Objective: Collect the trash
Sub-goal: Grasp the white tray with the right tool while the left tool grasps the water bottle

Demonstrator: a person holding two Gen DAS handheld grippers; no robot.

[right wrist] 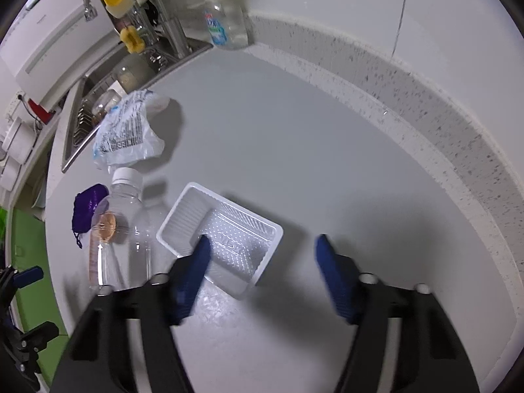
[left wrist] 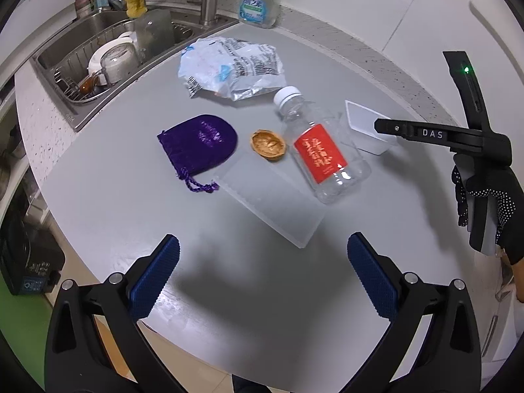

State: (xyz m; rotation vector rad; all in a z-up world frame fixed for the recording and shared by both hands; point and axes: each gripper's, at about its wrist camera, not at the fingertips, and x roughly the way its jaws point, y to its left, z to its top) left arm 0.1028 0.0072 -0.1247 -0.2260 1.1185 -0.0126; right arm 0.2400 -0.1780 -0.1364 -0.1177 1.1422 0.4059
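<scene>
On the grey counter lie a crumpled plastic bag (left wrist: 232, 65), a clear bottle with a red label (left wrist: 322, 154), a walnut shell half (left wrist: 268, 144), a purple drawstring pouch (left wrist: 201, 142) and a flat clear plastic sheet (left wrist: 271, 196). A white plastic tray (right wrist: 242, 229) sits to the right of the bottle (right wrist: 121, 229). My right gripper (right wrist: 263, 239) is open just above the tray; its left pad hangs over the tray's inside, the right pad stands beyond the tray's edge. Its finger (left wrist: 409, 131) shows in the left wrist view. My left gripper (left wrist: 263, 245) is open over bare counter, nearer than the sheet.
A sink (left wrist: 65, 49) with a dish rack and dishes lies at the far left, its faucet (left wrist: 209, 3) behind it. A soap pump bottle (left wrist: 258, 3) stands at the back by the speckled backsplash (right wrist: 425, 104). A gloved hand (left wrist: 491, 203) holds the right gripper.
</scene>
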